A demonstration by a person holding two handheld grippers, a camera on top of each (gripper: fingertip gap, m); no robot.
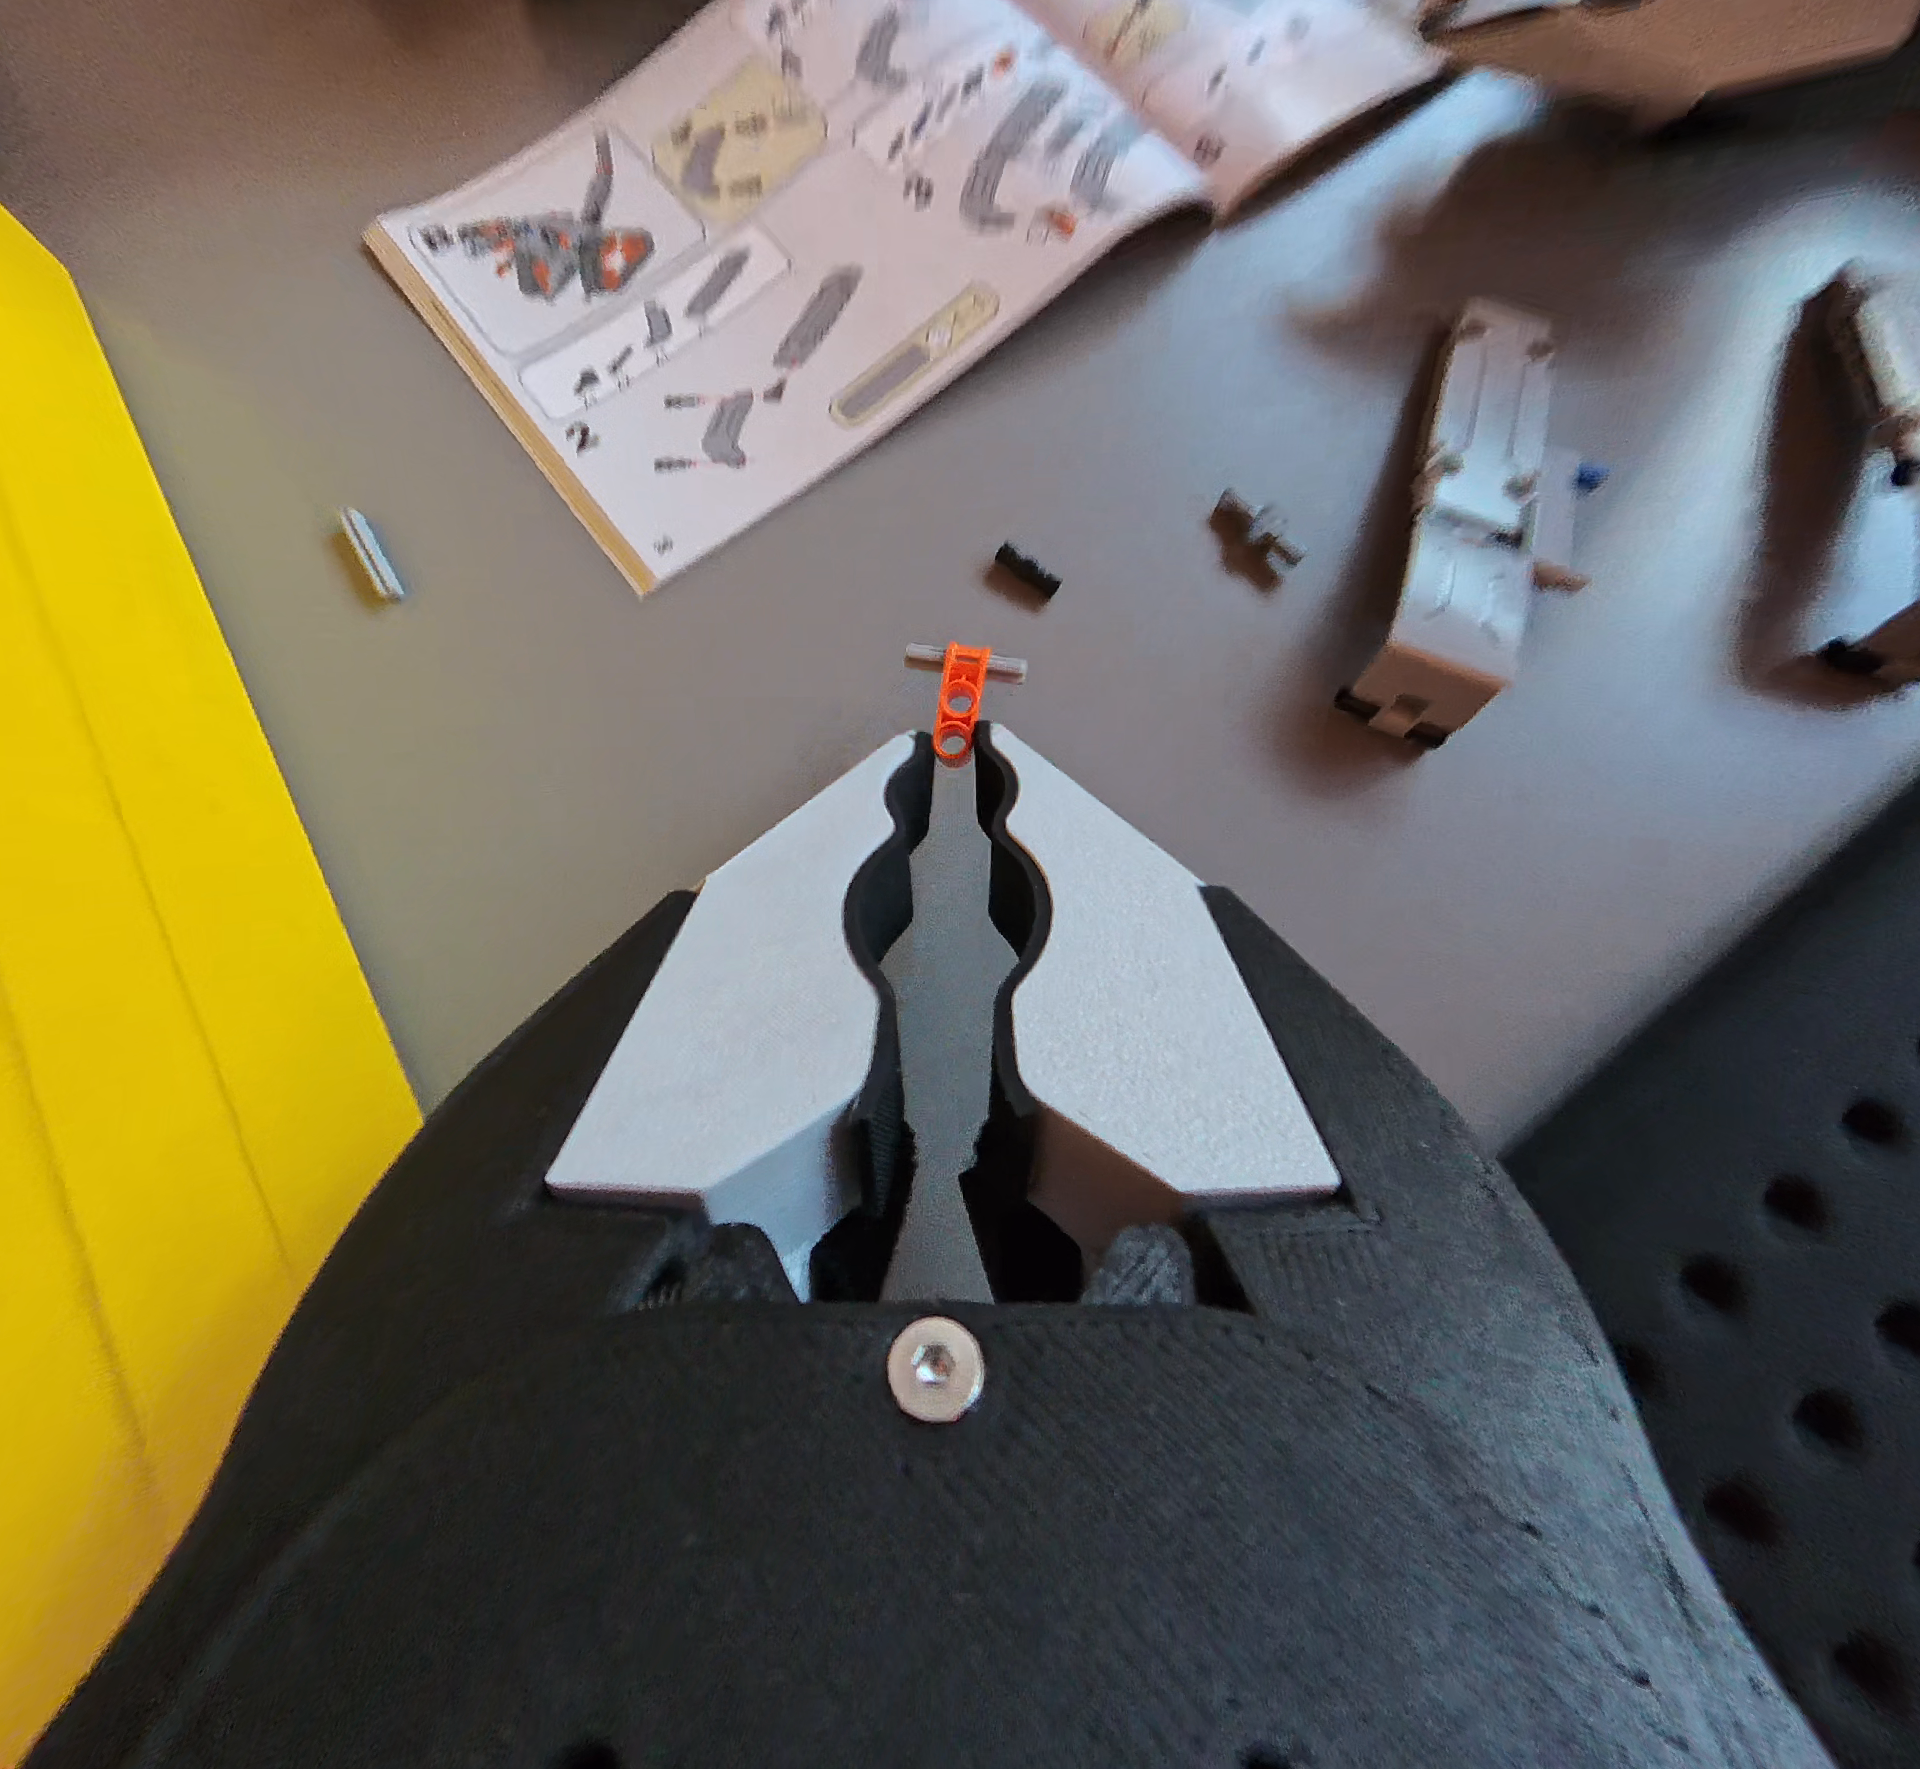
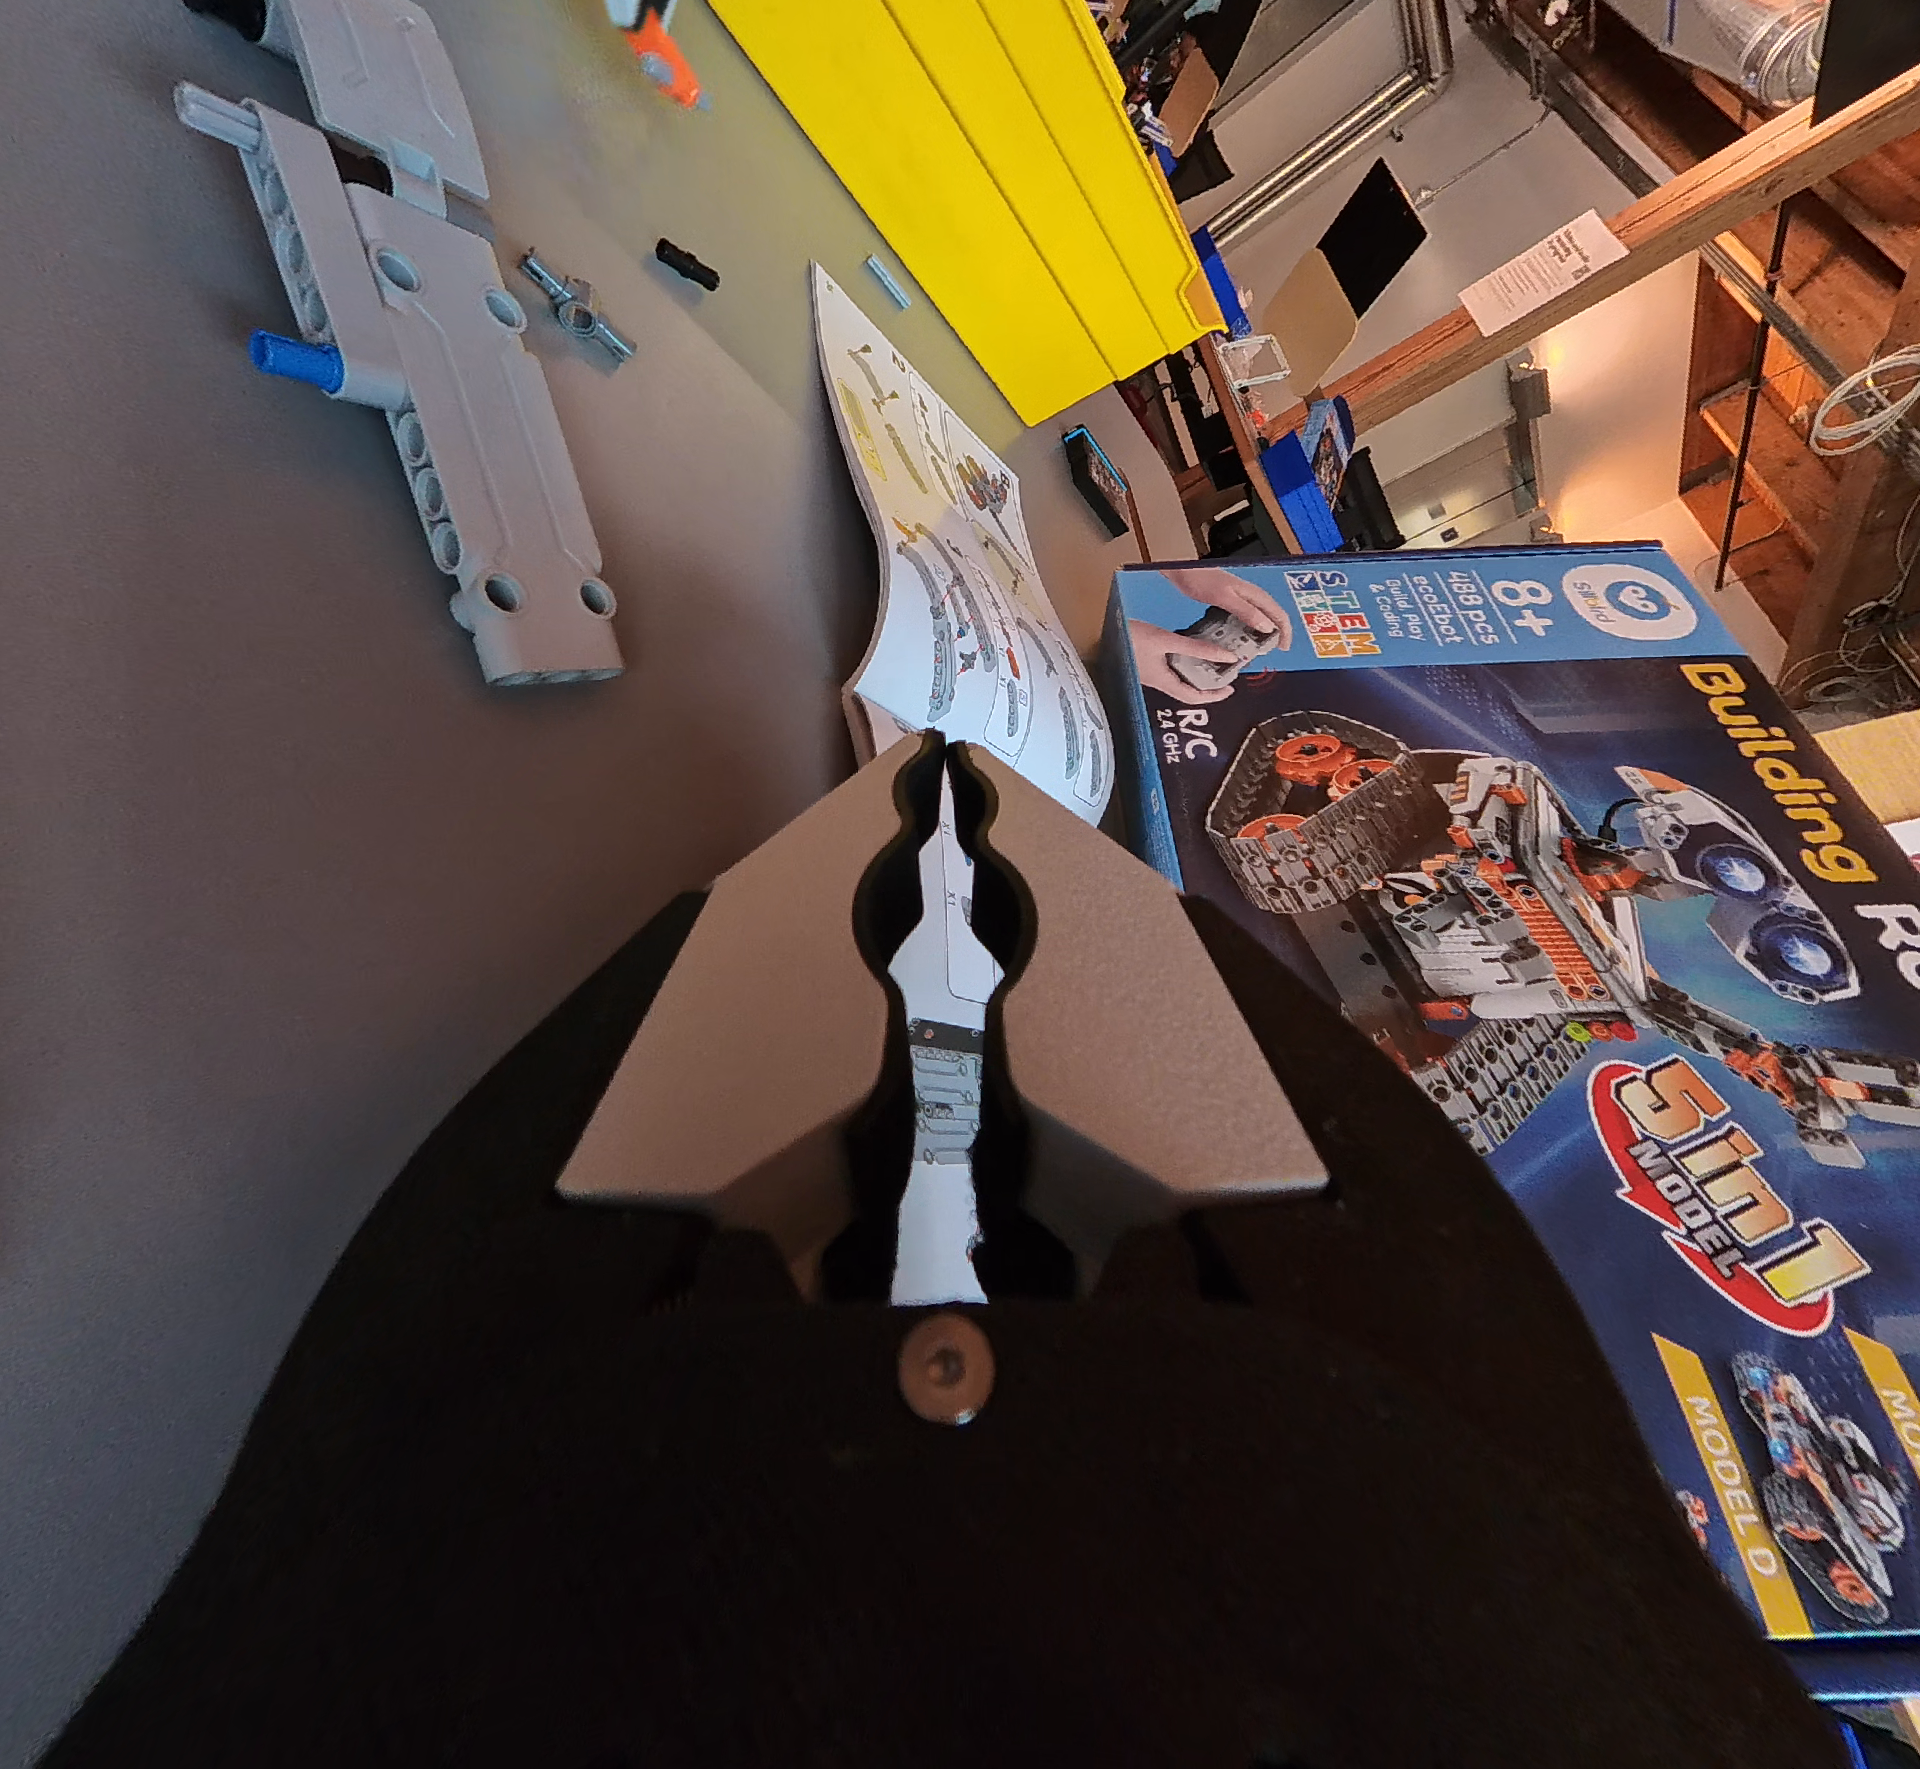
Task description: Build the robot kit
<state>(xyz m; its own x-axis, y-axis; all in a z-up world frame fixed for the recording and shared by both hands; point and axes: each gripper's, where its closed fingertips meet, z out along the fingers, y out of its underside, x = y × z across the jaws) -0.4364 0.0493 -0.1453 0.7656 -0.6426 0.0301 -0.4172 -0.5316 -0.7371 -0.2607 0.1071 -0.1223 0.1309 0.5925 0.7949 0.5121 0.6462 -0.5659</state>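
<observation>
glossy plastic connector; matt table

The left gripper is pale grey on a black body and pinches an orange connector on a light grey pin. The surface is flat grey-brown. A plain bright yellow bin lies along its edge. The booklet is white with grey, beige and orange drawings. The box is blue, printed in yellow and orange. A blue peg sticks out of the grey panel.
</observation>
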